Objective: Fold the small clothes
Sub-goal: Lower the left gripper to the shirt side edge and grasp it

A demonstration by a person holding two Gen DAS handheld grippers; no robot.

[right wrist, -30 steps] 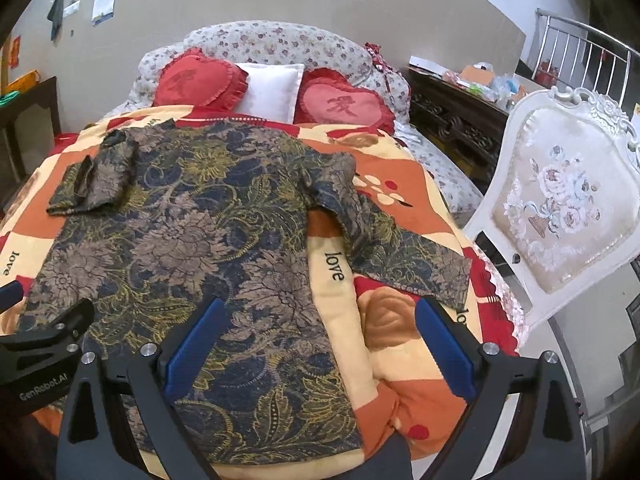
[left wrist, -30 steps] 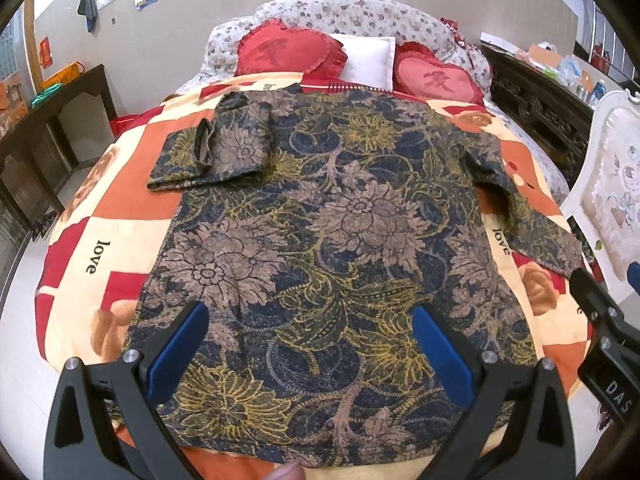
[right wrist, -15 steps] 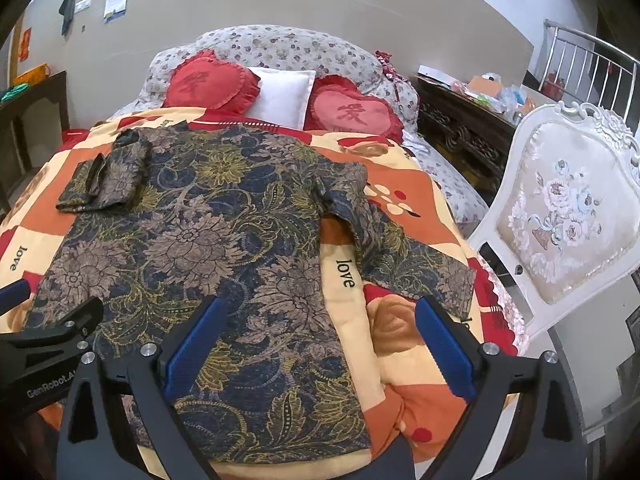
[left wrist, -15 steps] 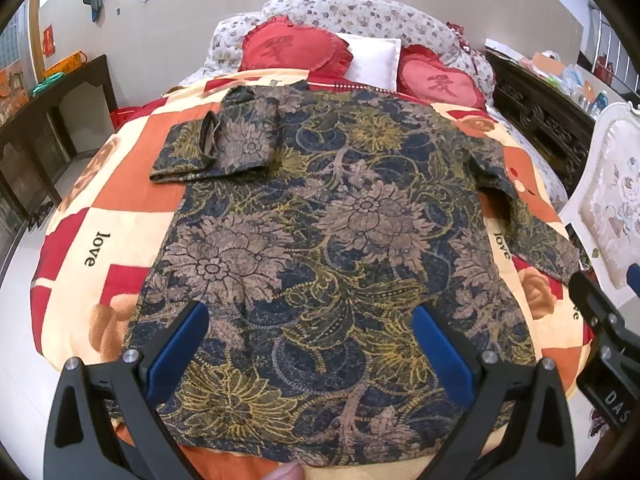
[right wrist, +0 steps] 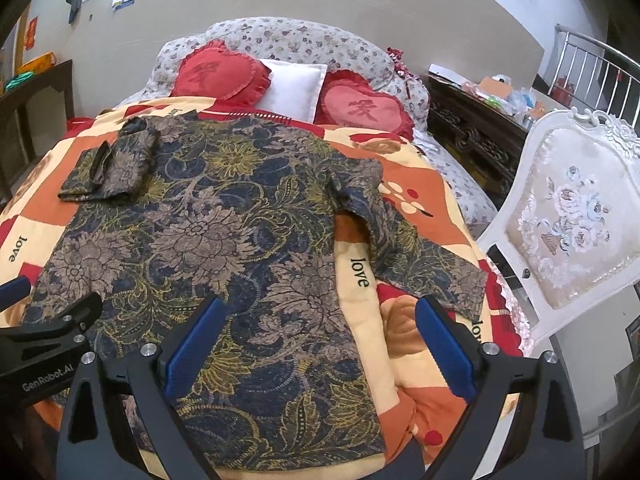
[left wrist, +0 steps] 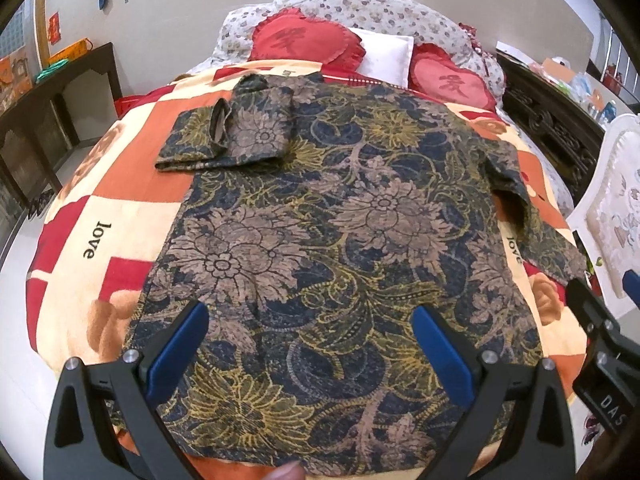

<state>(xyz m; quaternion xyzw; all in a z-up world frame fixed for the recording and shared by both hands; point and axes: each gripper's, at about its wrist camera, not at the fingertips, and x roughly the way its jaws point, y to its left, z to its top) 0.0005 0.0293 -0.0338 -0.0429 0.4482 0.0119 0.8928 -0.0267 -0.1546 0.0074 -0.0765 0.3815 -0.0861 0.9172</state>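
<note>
A dark blue shirt with brown and gold flowers (left wrist: 336, 232) (right wrist: 224, 240) lies flat on the bed, hem toward me. Its left sleeve (left wrist: 228, 136) (right wrist: 108, 168) is folded inward onto the shoulder. The right sleeve (left wrist: 536, 232) (right wrist: 416, 256) stretches out toward the bed's right edge. My left gripper (left wrist: 308, 344) hovers open above the hem's middle, holding nothing. My right gripper (right wrist: 320, 340) is open too, above the shirt's lower right edge and the bare blanket beside it. Each gripper shows at the edge of the other's view.
The bed carries an orange, red and cream blanket (left wrist: 120, 196) (right wrist: 408, 328). Two red heart cushions (left wrist: 304, 40) (right wrist: 364, 108) and a white pillow (right wrist: 294, 84) lie at its head. A white ornate chair (right wrist: 576, 220) stands close on the right, dark wooden furniture (left wrist: 52, 112) on the left.
Both cameras have risen and tilted slightly, so the shirt sits a little lower in view. The shirt has not moved and both grippers stay open.
</note>
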